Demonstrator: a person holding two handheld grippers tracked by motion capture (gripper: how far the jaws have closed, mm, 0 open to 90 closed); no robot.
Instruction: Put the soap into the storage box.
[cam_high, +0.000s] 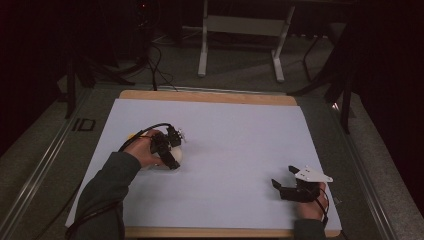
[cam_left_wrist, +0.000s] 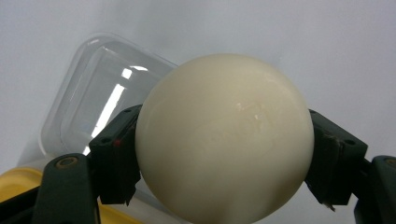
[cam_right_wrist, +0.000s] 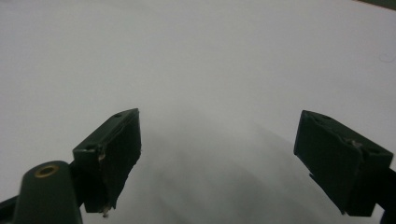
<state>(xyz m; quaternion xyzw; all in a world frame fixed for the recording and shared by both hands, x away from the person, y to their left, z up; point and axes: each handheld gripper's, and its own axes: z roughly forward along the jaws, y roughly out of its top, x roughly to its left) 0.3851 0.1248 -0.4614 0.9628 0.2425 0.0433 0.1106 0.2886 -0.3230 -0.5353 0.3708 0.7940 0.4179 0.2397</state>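
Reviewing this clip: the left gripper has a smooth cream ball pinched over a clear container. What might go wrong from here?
1. The cream ball is round and glossy, and the left gripper holds it only at its two sides, so it may slip out.
2. If dropped, it could miss the clear container and roll across the white table.
3. The right gripper sits open, far off, too distant to catch it.

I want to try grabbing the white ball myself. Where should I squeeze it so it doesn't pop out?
Squeeze the white ball across its widest middle, one pad on each side, coming in level from the sides. It is round and smooth, so pads set higher or lower would probably slide off. The left gripper holds it that way here, jaws on opposite sides.
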